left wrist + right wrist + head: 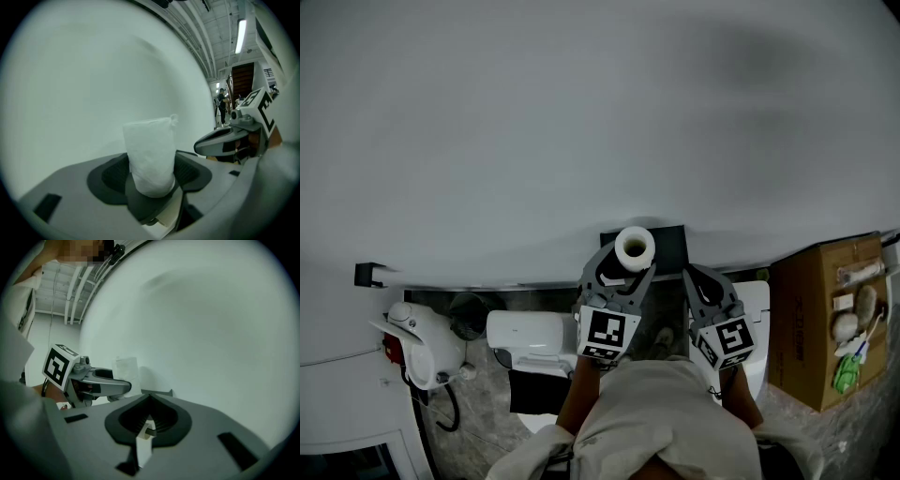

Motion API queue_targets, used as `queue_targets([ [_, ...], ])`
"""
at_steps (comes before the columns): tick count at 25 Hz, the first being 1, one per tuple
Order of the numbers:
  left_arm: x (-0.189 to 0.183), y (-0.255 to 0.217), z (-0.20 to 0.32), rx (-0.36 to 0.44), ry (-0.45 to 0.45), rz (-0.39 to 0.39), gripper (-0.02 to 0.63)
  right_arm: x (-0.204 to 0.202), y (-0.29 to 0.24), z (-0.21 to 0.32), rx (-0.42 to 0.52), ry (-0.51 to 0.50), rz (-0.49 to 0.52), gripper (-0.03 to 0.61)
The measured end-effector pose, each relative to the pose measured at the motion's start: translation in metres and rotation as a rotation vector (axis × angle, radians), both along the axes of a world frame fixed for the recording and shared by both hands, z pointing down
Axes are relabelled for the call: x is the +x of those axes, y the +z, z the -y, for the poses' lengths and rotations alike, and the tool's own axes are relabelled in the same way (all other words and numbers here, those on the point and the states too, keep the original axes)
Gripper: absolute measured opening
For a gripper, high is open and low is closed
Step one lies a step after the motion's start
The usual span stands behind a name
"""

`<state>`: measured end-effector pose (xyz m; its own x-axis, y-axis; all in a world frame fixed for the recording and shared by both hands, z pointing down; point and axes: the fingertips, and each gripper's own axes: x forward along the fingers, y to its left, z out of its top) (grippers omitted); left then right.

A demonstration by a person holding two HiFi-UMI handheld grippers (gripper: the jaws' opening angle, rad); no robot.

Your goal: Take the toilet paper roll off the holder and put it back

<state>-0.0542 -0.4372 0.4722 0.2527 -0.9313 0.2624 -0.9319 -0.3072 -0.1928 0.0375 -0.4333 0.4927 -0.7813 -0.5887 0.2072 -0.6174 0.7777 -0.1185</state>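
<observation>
The left gripper (151, 174) is clasping the toilet paper roll (635, 247), its two dark pads (111, 174) pressing on the roll's white sides. The roll's open cardboard core is facing the head camera. The roll is sitting close against the pale wall (581, 122), directly in front of the black holder (668, 244); whether it is resting on the holder's arm cannot be told. Just beside it, the right gripper (150, 399) is hovering with its jaws brought together to a point and nothing between them, aiming at the wall near the holder's right edge. Both tools are being held out level and side by side by a person in a light sleeve (666, 412), seen from above. Down on the floor, a white toilet (525, 335) is standing to the left of the grippers. Further left is a white appliance (417, 342) with a black cord, and a brown cardboard box (820, 323) is standing off to the right.
</observation>
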Motion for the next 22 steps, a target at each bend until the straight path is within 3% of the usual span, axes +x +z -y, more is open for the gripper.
queue_targets([
  [22,-0.005,-0.020,-0.019,0.055,0.024,-0.024,0.295,0.001,-0.015,-0.022,0.042,0.040,-0.005,-0.003],
])
